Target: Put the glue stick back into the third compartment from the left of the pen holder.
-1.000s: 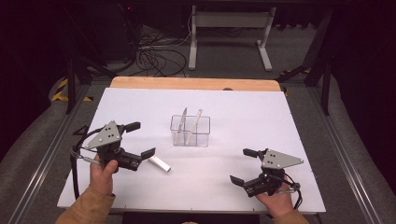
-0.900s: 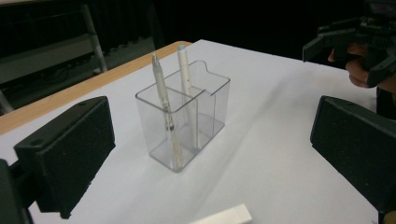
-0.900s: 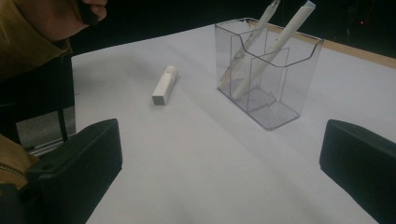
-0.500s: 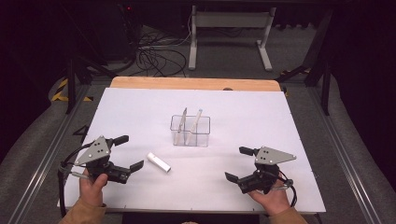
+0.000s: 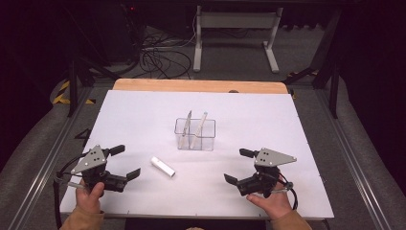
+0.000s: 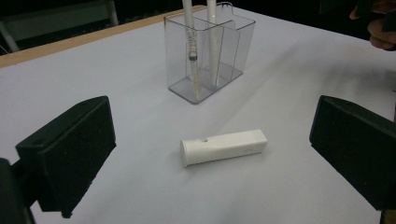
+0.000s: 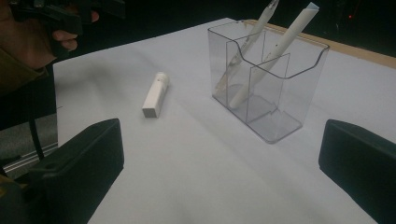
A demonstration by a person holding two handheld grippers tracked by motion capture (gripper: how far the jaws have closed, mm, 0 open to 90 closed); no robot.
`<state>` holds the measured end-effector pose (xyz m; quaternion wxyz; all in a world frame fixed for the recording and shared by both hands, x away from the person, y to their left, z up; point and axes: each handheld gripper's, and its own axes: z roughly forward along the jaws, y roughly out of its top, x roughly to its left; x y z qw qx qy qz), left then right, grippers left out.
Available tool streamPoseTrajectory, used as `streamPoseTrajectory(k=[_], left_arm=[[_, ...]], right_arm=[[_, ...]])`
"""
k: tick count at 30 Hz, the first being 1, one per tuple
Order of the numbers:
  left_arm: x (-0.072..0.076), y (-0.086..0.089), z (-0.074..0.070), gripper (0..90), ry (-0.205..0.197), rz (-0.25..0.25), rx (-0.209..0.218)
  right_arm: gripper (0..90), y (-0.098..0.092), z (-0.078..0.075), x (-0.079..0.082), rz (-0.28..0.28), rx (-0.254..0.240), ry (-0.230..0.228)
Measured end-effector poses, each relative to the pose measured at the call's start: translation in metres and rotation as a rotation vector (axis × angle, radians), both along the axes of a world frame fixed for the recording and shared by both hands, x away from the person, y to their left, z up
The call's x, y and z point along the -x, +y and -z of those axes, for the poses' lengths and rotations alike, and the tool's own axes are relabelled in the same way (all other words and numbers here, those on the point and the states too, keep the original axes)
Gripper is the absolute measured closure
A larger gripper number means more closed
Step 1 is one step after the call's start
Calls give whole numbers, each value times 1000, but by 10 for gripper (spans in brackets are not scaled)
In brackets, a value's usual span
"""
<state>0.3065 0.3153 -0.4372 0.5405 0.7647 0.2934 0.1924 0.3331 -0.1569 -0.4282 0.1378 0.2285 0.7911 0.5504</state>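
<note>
A clear plastic holder (image 5: 195,134) (image 6: 208,51) (image 7: 268,74) with compartments stands mid-table, with two white pens (image 5: 201,123) leaning in it. A small white rectangular stick (image 5: 163,166) (image 6: 224,147) (image 7: 155,95) lies flat in front of the holder, to its left. My left gripper (image 5: 122,163) (image 6: 210,158) is open at the front left, jaws facing the stick from a short distance. Over at the front right, my right gripper (image 5: 239,165) (image 7: 219,172) is open with nothing between its jaws, pointing toward the holder.
The white table top (image 5: 143,120) ends in a wooden strip (image 5: 201,86) at the far edge. Beyond it are cables (image 5: 158,55) and a metal stand (image 5: 234,28) on the dark floor. Metal rails (image 5: 57,143) run along both sides.
My left gripper has drawn back toward the front left edge, away from the white stick. The right gripper has shifted only slightly. The stick and holder have not moved.
</note>
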Motion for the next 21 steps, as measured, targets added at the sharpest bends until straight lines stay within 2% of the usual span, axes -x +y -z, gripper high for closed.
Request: streamPoseTrajectory(k=[5, 9, 15, 21], left_arm=[[2, 1, 0, 10, -11, -10, -15], [2, 2, 1, 11, -11, -11, -12], [3, 3, 2, 11, -17, -18, -12], [3, 4, 4, 12, -11, -19, -5]], right_arm=[[10, 3, -1, -1, 9, 19, 12], [50, 6, -4, -1, 31, 26, 23], [106, 14, -8, -3, 18, 41, 23], [163, 27, -13, -6, -10, 97, 26]])
